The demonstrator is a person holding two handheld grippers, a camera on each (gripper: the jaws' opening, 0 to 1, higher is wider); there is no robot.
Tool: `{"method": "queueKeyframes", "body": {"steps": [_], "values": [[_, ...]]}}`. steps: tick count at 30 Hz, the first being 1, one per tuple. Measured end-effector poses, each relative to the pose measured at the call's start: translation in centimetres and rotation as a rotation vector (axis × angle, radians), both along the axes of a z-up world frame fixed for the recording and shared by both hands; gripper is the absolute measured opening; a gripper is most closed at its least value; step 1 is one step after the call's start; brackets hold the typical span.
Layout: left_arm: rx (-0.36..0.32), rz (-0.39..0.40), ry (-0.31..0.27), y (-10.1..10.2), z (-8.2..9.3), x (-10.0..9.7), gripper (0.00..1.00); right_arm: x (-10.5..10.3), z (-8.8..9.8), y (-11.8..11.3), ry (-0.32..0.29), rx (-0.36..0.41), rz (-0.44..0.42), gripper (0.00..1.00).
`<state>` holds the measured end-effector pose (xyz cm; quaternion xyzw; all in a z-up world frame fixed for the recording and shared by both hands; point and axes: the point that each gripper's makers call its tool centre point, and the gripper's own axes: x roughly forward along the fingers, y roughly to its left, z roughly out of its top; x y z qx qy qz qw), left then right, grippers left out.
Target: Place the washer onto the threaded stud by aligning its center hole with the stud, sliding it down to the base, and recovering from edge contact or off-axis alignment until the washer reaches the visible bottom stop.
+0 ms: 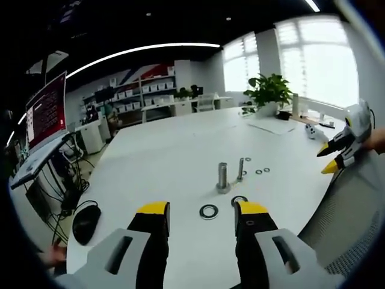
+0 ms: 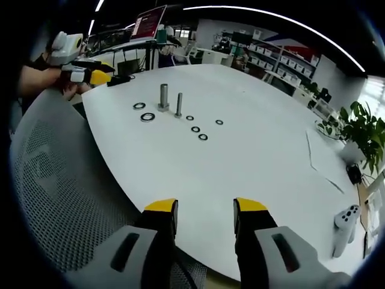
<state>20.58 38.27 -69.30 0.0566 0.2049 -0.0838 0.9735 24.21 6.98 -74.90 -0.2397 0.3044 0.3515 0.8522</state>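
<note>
Left gripper (image 1: 201, 212) hovered with jaws apart and empty over a washer (image 1: 209, 211) lying flat near the table (image 1: 162, 156) edge, just before the thick stud (image 1: 223, 177), presumably lining up a pickup. Right gripper (image 2: 204, 208) likewise gaped, well back.

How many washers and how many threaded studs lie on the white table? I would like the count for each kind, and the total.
Large washers: 2, one beside the thick stud, another nearer the table edge.
Small washers: 4, the first near the thin stud.
Threaded studs: 2, a thick one and a thin one, both upright.
Total: 8.
</note>
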Motion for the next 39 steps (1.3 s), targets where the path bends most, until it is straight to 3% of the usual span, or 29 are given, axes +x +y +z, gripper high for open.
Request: {"method": "queueKeyframes", "body": {"steps": [3, 6, 9, 17, 25, 32, 36, 39], "values": [[0.009, 0.030, 0.003, 0.7, 0.0, 0.0, 0.42, -0.3, -0.2, 0.4, 0.020, -0.005, 0.034, 0.40], [-0.010, 0.039, -0.006, 0.9, 0.2, 0.0, 0.41, -1.7, -1.0, 1.2, 0.107, -0.006, 0.110, 0.44], [0.008, 0.048, 0.002, 1.1, 0.0, -0.1, 0.41, -2.5, -1.0, 2.1, 0.146, -0.018, 0.208, 0.44], [0.027, 0.082, -0.001, 1.8, 0.1, -0.2, 0.41, -2.1, 0.1, 7.8, 0.246, 0.033, 0.392, 0.37], [0.022, 0.091, -0.032, 2.0, 0.7, -0.2, 0.40, -0.8, 1.4, 13.6, 0.263, 0.079, 0.455, 0.36], [-0.014, 0.023, -0.003, 0.5, 0.0, 0.0, 0.40, -0.2, 1.6, 17.0, 0.307, 0.031, 0.461, 0.36], [-0.097, -0.050, 0.015, -1.2, -0.2, -0.1, 0.42, 0.3, 1.1, 18.8, 0.320, -0.015, 0.482, 0.37], [-0.080, -0.096, -0.006, -1.9, 0.2, -0.2, 0.43, 0.5, 0.4, 19.8, 0.328, -0.066, 0.505, 0.39]]}}
